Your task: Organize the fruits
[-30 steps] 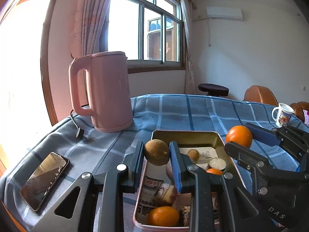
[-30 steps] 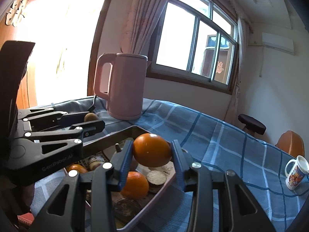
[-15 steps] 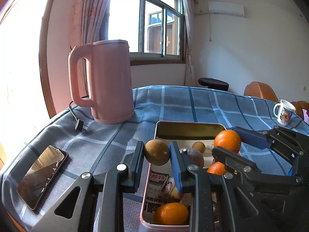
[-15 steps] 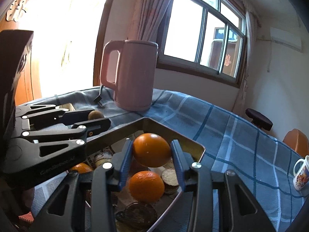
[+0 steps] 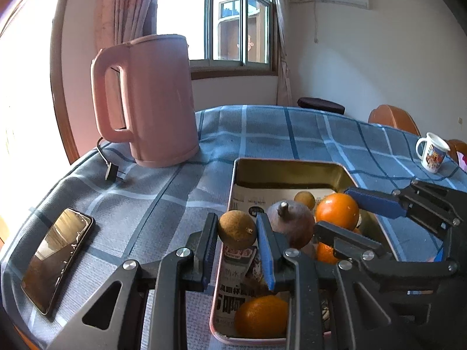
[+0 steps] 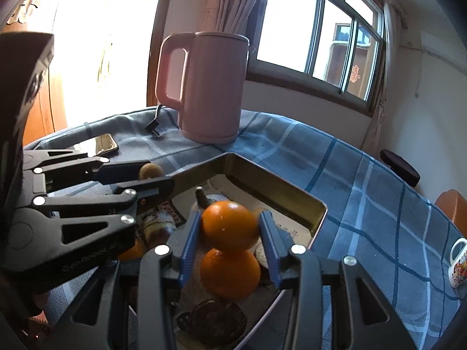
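Note:
My left gripper (image 5: pixel 235 221) is shut on a small brown fruit (image 5: pixel 237 229), held just above the near left rim of the metal tray (image 5: pixel 292 163). To its right, my right gripper (image 5: pixel 332 208) is shut on an orange (image 5: pixel 337 210) low over the tray. In the right wrist view the orange (image 6: pixel 229 224) sits between the blue pads of the right gripper (image 6: pixel 229 218), directly over a second orange (image 6: pixel 230 274) lying in the tray (image 6: pixel 277 186). The left gripper (image 6: pixel 156 172) with its brown fruit (image 6: pixel 150 170) shows at the left. A dark stemmed fruit (image 5: pixel 287 223) and another orange (image 5: pixel 261 316) lie in the tray.
A pink kettle (image 5: pixel 154 99) stands at the back left of the blue checked tablecloth, its plug (image 5: pixel 111 172) lying beside it. A phone (image 5: pixel 57 258) rests near the left table edge. A printed mug (image 5: pixel 432 151) stands far right, with chair backs behind the table.
Both grippers have come down and tipped towards the tray, each still holding its fruit. The orange has gone from beside the tray's far right corner to low over the fruit inside.

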